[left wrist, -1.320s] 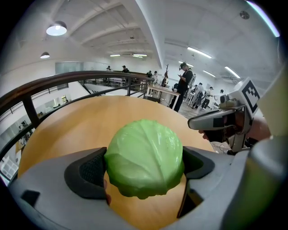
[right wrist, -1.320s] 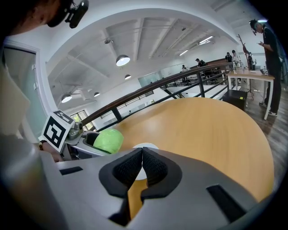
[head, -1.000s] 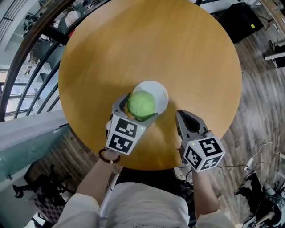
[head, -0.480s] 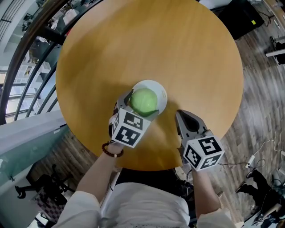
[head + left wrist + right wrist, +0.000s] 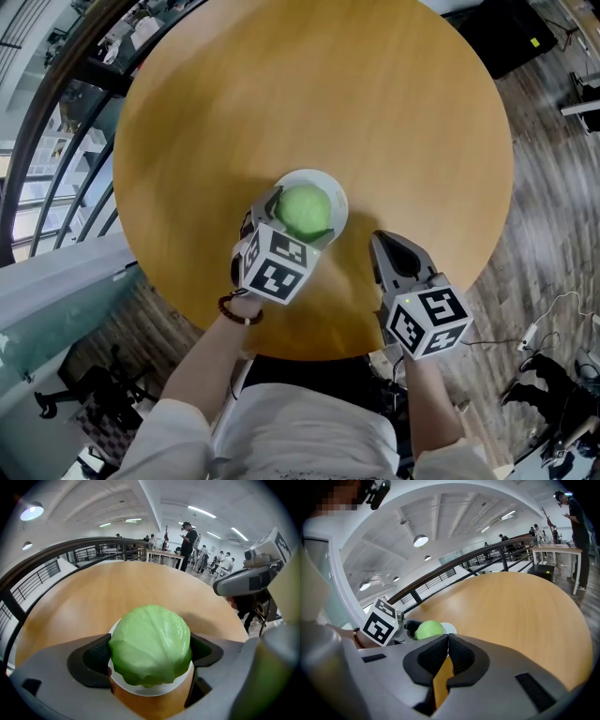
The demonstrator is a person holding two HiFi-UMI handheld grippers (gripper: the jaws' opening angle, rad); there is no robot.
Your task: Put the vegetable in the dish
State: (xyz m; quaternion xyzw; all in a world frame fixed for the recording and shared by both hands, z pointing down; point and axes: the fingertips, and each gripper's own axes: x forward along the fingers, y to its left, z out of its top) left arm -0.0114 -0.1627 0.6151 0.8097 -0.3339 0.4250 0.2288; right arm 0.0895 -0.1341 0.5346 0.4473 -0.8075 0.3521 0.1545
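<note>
Nearest the person, at the near right edge of the round wooden table (image 5: 375, 103), the right gripper (image 5: 382, 246) hovers with its marker cube toward the body. In the right gripper view (image 5: 447, 641) its two dark pads are clenched together with nothing between them, and only the table's wood shows below.

To its left, a little farther in, the left gripper (image 5: 302, 217) reaches out from a wrist wearing a dark beaded bracelet (image 5: 239, 307). This gripper is grasping a round, pale-green cabbage (image 5: 304, 208). In the left gripper view (image 5: 150, 656) the black pads press against the left and right flanks of the cabbage (image 5: 150, 644), which fills the space between them.

Directly under the cabbage is a small round white dish (image 5: 332, 187) standing on the table near its middle. The dish's rim (image 5: 157, 690) shows as a white crescent beneath the leaves, and the cabbage sits low over its hollow. Whether its underside touches the dish cannot be told. Nothing else shows in the dish. From the right gripper view the cabbage (image 5: 429, 629) appears just left of the dish's white edge (image 5: 449, 628).

Beyond the dish the table stretches bare to its far edge. A dark curved railing (image 5: 56, 103) runs past the table's left side, and wood-plank floor (image 5: 553, 187) lies on the right.
</note>
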